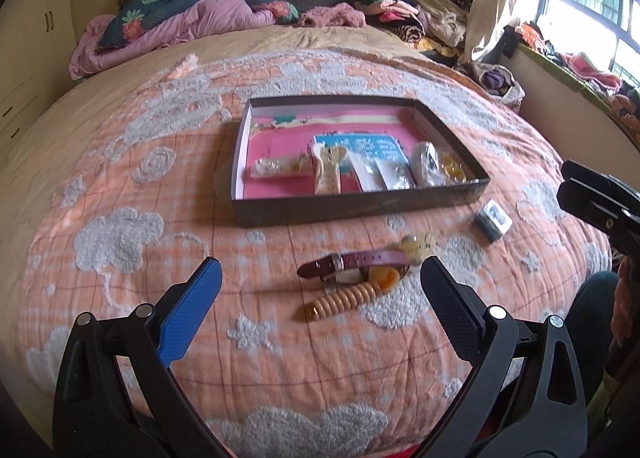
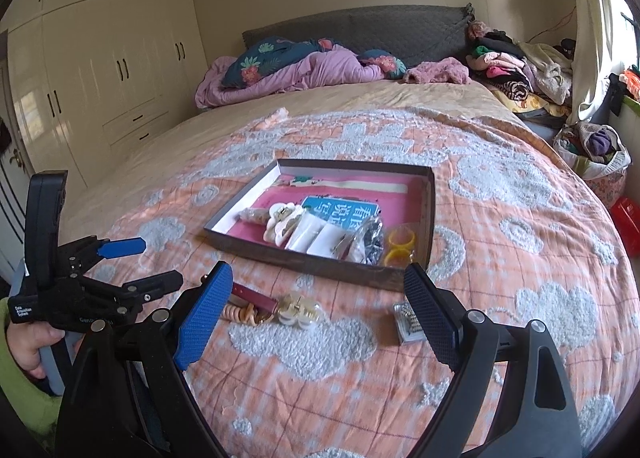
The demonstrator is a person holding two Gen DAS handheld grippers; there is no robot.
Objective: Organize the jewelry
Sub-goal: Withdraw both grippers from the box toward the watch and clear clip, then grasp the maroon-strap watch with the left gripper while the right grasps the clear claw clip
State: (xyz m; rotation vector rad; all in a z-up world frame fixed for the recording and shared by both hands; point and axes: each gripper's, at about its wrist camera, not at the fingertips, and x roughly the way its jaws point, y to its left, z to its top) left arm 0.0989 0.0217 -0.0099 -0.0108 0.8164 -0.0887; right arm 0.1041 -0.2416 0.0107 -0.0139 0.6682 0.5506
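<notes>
Maroon leather-strapped watch (image 1: pixel 352 264) is lying on the orange quilted bedspread (image 1: pixel 120 186) before the shallow dark cardboard tray (image 1: pixel 360 204); left gripper (image 1: pixel 320 290) and right gripper (image 2: pixel 320 298) are hovering spread wide, gripping nothing

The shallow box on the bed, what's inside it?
The box holds a blue booklet, white hair clip, plastic packets and yellow rings; anything beneath them is hidden.

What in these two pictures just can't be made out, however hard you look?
- Small packets in the box: contents too small and blurred in both views.
- Watch face: left view, turned away under its strap; right view, the left finger covers part.
- Little case: right view, half hidden behind the right finger.
- Right gripper: left view, cut off by the frame edge.
</notes>
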